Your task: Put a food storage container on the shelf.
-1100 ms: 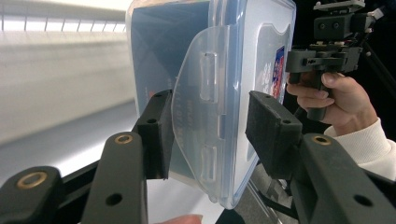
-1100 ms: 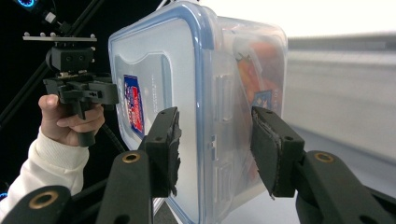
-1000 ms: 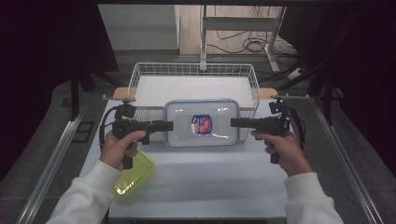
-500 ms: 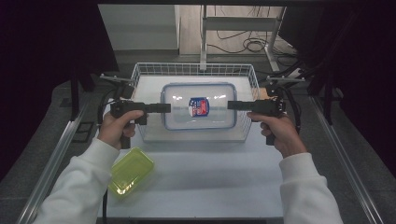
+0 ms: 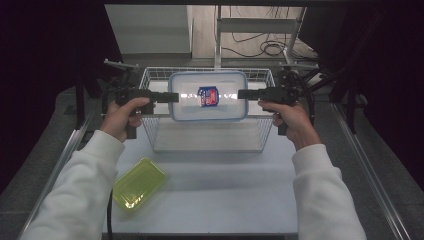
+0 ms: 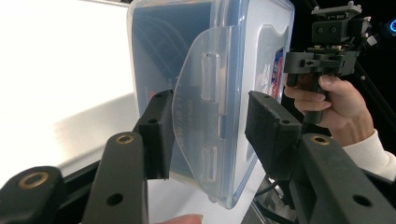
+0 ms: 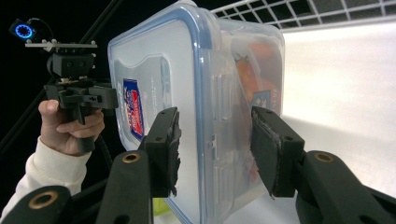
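Your left gripper clamps the clear lidded container at its left end; your right gripper clamps the other end. Since a second ago, it has risen off the table and now hangs above the wire basket, ready for lowering in.

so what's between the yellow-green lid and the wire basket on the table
Bare white table in the high view; the yellow-green lid lies apart from the wire basket, nothing between them.
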